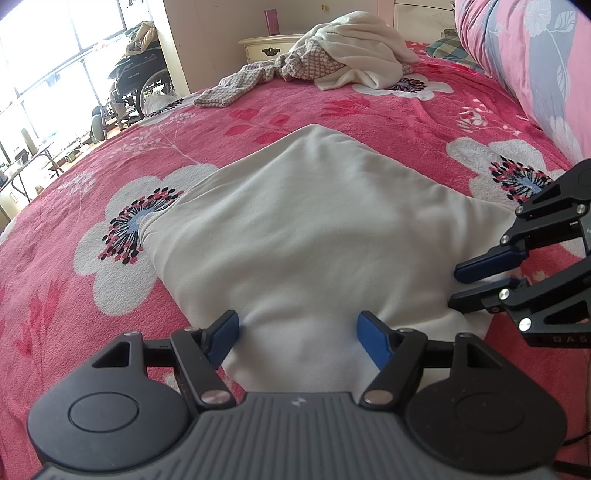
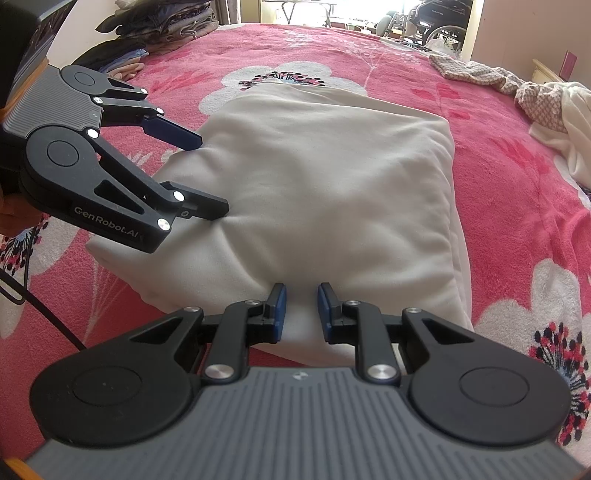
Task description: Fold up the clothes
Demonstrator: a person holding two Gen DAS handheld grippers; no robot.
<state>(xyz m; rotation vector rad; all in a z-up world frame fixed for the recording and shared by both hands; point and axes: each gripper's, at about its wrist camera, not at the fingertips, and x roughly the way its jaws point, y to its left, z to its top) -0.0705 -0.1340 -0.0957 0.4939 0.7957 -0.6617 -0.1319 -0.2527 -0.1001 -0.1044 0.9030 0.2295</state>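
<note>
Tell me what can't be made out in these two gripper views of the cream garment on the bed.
- Cream garment: its type is unclear, since it lies folded; the near edge is hidden by the left gripper body.
- Right gripper: its fingertips dent the cloth, so whether they pinch fabric is unclear.
- Heap of clothes: left wrist view, too crumpled to count.
- Dark clothes pile: right wrist view, cut by the edge.

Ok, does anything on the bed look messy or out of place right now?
Yes. A cream garment and a checked one lie crumpled in a heap at the far side of the bedspread, unfolded. The white garment near the grippers lies fairly flat, puckered only where the fingers press it.
</note>
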